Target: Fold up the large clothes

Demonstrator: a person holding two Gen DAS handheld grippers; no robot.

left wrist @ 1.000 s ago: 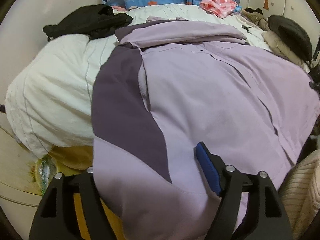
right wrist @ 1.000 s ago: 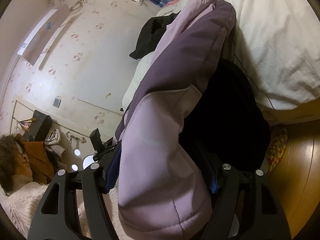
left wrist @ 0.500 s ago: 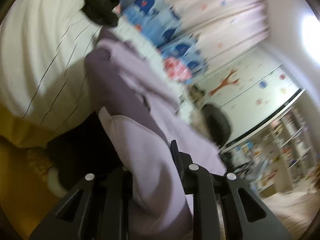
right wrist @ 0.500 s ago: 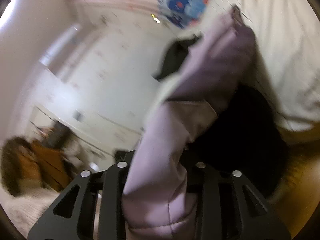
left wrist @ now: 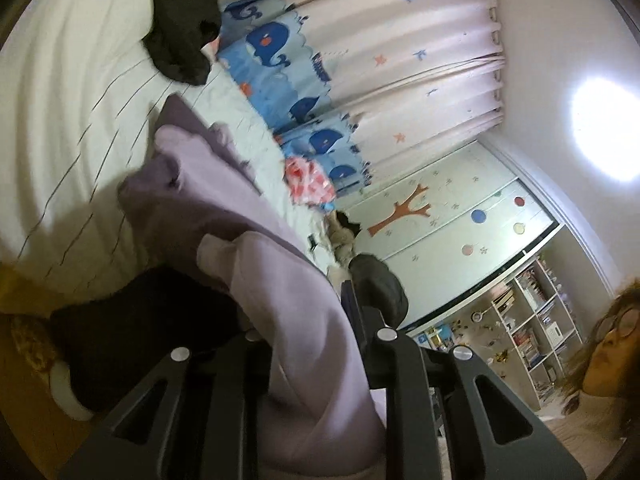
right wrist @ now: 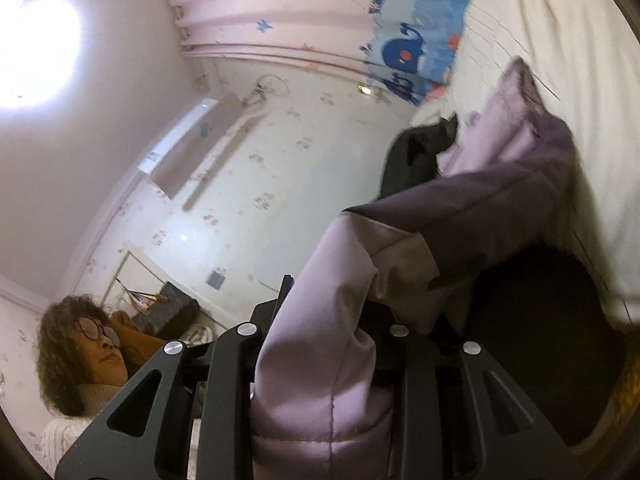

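Observation:
A large lilac jacket [left wrist: 240, 216] with dark purple panels is lifted off the white bed [left wrist: 68, 92]. In the left wrist view my left gripper [left wrist: 316, 324] is shut on a thick fold of the jacket's hem, and the cloth runs away over the bed. In the right wrist view the same lilac jacket [right wrist: 480, 200] bulges between the black fingers of my right gripper [right wrist: 324, 312], which is shut on another part of the hem. The pads are hidden by the fabric. A black lining shows under the raised cloth.
A black garment [left wrist: 180, 24] lies at the head of the bed, a pink checked cloth [left wrist: 308, 180] and a dark bag [left wrist: 380, 284] at its far side. Whale-print curtains [left wrist: 280, 52], a tree-decorated wardrobe [left wrist: 440, 216] and bookshelves [left wrist: 532, 320] stand behind. The person's head [right wrist: 88, 344] is close by.
Both grippers closed on the jacket's hem and lifted it off the bed. Both views tilted, the left strongly, so wall, curtains and ceiling light now show.

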